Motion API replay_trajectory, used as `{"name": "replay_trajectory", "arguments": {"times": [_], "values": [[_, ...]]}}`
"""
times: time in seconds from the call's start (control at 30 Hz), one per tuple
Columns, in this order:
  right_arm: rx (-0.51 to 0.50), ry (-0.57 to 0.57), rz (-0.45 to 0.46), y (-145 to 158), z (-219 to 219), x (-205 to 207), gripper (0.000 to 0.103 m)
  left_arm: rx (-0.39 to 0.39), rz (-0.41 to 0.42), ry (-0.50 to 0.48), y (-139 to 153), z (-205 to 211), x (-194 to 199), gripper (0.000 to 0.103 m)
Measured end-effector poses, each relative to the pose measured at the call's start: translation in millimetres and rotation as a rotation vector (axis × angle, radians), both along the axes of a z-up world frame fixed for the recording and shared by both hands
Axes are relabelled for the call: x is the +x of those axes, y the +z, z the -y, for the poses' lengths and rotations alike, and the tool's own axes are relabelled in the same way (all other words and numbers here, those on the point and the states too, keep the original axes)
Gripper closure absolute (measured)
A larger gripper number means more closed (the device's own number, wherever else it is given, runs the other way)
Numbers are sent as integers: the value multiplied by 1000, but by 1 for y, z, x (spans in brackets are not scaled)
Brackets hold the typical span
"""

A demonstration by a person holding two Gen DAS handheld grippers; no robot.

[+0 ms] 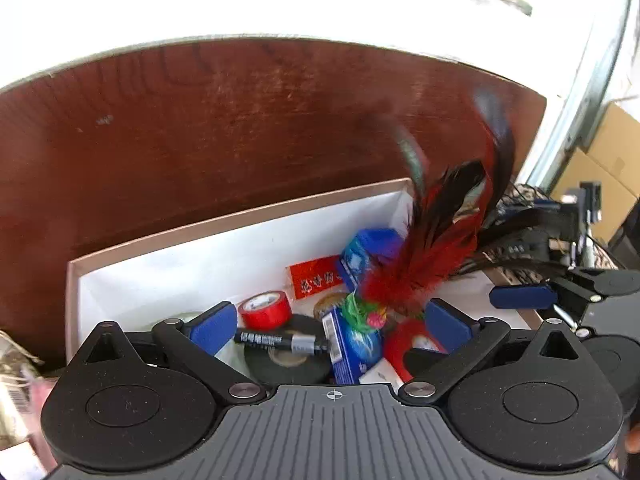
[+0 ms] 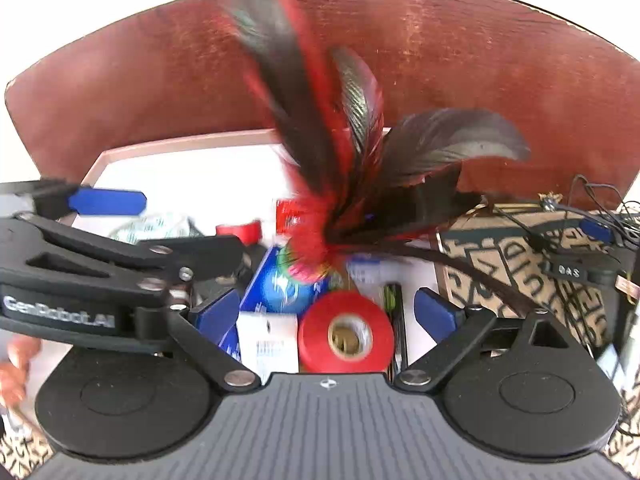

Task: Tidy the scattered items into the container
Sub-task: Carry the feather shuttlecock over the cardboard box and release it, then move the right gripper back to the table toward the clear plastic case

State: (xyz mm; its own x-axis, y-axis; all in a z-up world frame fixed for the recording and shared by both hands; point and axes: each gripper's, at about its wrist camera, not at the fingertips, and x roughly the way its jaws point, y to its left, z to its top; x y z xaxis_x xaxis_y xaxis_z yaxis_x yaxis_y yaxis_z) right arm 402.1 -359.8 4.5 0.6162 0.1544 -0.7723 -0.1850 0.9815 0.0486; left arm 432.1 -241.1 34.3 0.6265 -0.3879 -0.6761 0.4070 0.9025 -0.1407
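Left wrist view shows the shuttlecock (image 1: 416,268) standing in the box (image 1: 224,222) among tape rolls, feathers up. It looks light and fragile; take it by the weighted base, not the plumes. Both the left claw (image 1: 330,326) and right claw (image 2: 326,312) gape wide, empty. Blurred feathers probably hide the box's far corner.

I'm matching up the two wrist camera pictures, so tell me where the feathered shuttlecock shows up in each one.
Left wrist view: the feathered shuttlecock stands right of centre in the box, feathers up, beyond the open left gripper.
Right wrist view: it rises at centre, its base just beyond the open right gripper, feathers fanning toward the top edge.
Shared landmark: the blue carton directly below the shuttlecock's base in both.
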Motion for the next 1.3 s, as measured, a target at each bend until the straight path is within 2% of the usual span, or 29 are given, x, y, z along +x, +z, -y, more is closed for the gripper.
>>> {"name": "replay_trajectory", "arguments": {"times": [0.07,0.13,0.3,0.43,0.57,0.77,0.9,1.0,1.17,1.3], "values": [[-11,-11,-4,-19,11,23,8,2,16,-3,16,-5,-11,0],[-9,-21,5,-5,13,6,8,-13,24,-4,23,-9,-22,0],[42,-27,63,-1,18,-26,7,-78,58,-7,43,-32,-70,0],[110,42,172,20,9,-99,4,-142,149,7,47,-60,-130,0],[134,101,257,11,-19,-163,3,-204,229,70,37,-92,-205,0],[107,238,339,-15,-86,-247,1,-222,230,197,3,-144,-298,0],[178,361,292,-39,-134,-280,1,-232,189,286,-21,-181,-341,0],[222,420,257,-53,-166,-297,1,-189,181,338,-35,-209,-366,0],[210,428,227,-68,-201,-304,1,-113,199,418,-46,-249,-385,0],[201,439,204,-81,-212,-300,1,-132,159,470,-58,-276,-387,0]]}}
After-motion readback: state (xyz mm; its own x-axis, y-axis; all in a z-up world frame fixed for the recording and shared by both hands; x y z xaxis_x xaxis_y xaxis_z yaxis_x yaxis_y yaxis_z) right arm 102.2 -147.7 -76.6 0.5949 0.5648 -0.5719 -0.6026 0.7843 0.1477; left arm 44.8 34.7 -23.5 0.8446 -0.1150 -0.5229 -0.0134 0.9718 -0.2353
